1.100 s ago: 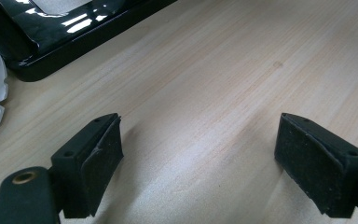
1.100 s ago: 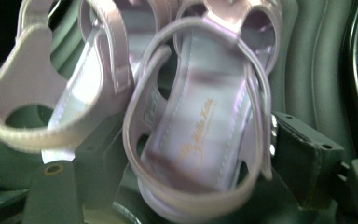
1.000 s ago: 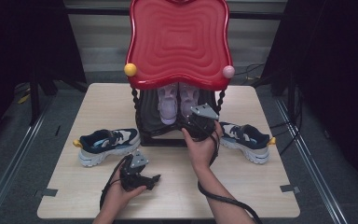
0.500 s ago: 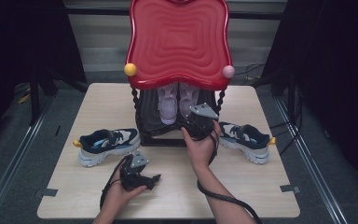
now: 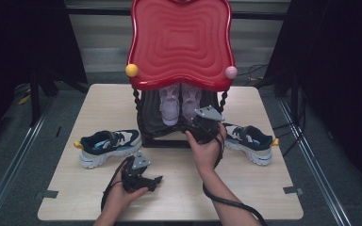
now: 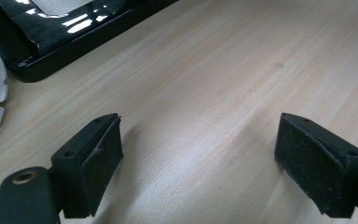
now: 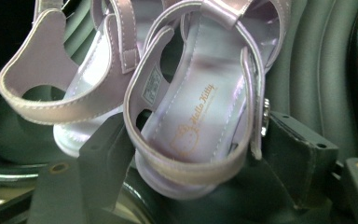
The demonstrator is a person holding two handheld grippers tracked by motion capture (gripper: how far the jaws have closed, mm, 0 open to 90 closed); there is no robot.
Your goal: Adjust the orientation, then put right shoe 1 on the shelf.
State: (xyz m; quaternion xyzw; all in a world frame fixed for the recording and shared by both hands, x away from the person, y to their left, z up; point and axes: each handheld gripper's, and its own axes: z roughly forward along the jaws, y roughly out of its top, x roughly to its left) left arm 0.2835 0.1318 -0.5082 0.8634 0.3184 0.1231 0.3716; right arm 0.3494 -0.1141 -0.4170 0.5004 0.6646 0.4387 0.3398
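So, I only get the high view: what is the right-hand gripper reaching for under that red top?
Observer: The right gripper view shows the heel of a lilac sandal between the jaws of the right gripper, which have just been opening.
Operator: Anything written on it?
Observer: Yes, the insole is printed with Hello Kitty.
Operator: And the other gripper?
Observer: The left gripper is open, with just bare wooden table between its jaws.
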